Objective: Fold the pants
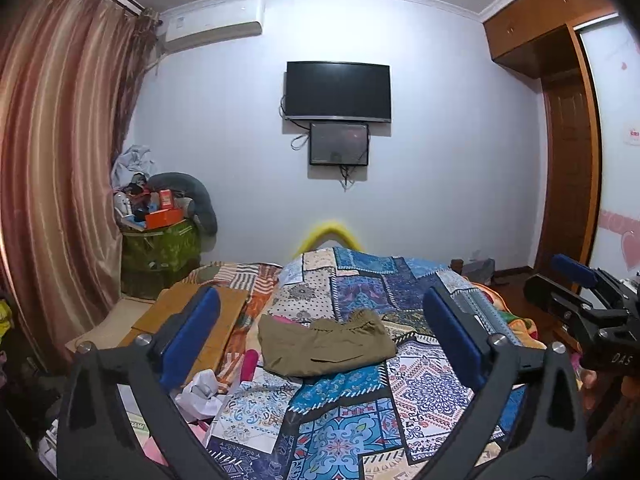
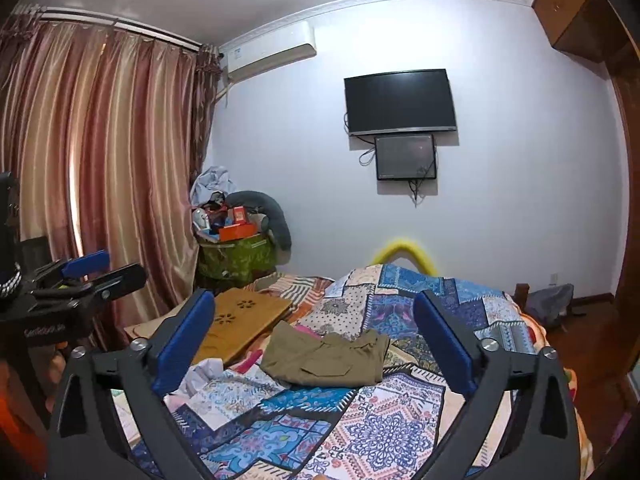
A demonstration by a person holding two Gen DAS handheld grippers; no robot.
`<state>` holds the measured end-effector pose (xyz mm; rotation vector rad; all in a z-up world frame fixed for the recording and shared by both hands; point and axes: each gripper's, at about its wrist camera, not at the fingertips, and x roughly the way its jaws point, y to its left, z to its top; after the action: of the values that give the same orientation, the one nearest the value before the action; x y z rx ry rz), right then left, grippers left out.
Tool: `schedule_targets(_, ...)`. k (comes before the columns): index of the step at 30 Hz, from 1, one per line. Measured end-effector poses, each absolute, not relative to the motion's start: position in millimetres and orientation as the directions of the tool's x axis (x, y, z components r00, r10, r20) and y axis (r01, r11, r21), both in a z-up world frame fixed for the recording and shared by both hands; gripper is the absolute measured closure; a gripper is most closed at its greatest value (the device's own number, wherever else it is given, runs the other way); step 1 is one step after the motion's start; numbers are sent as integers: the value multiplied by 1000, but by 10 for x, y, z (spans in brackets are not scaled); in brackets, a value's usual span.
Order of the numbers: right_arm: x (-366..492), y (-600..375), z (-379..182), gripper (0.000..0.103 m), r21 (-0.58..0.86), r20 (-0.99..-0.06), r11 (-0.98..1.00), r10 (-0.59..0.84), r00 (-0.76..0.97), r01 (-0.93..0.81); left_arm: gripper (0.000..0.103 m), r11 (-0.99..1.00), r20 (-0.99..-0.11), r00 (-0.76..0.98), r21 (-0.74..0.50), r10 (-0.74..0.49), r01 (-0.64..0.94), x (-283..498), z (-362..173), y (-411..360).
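Olive-green pants lie folded into a compact bundle on the patchwork quilt, one pocket facing up. In the left wrist view my left gripper hangs open above the bed, short of the pants, its blue pads wide apart with nothing between them. The right wrist view shows the same pants ahead of my right gripper, which is also open and empty. Each gripper appears at the edge of the other's view: the right gripper and the left gripper.
A wooden lap tray lies on the bed left of the pants, with crumpled white cloth in front of it. A green bin piled with clutter stands by the curtain. A wardrobe lines the right wall.
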<state>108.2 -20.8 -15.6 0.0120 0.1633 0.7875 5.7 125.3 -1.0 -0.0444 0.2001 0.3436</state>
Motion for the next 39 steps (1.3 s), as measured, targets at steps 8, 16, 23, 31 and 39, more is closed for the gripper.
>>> schedule_targets(8,1009,-220,-237,1,70,-169,717,694,700,-694,0,942,-215,921,-10,326,-336,27,-74,1261)
schedule_targets(16,951,-264,-248,1,83,-168,713,699,695,-696,0,943,-220,921,-14,323,-334,42,-93,1262)
schedule_targets(23,954,-282,-251,1,85,-167,713,699,696,-696,0,944,-220,922,-13,318,-329,66,-96,1238)
schedule_targets(31,942,-286,-219,1,74,-169,708,703,691,-702,0,948,-220,926,-11,308,-318,85,-83,1194)
schedule_targets(39,930,-315,-207,1,79,-170,714,698,696,-696,0,950,-220,927,-5,303,-312,83,-62,1184)
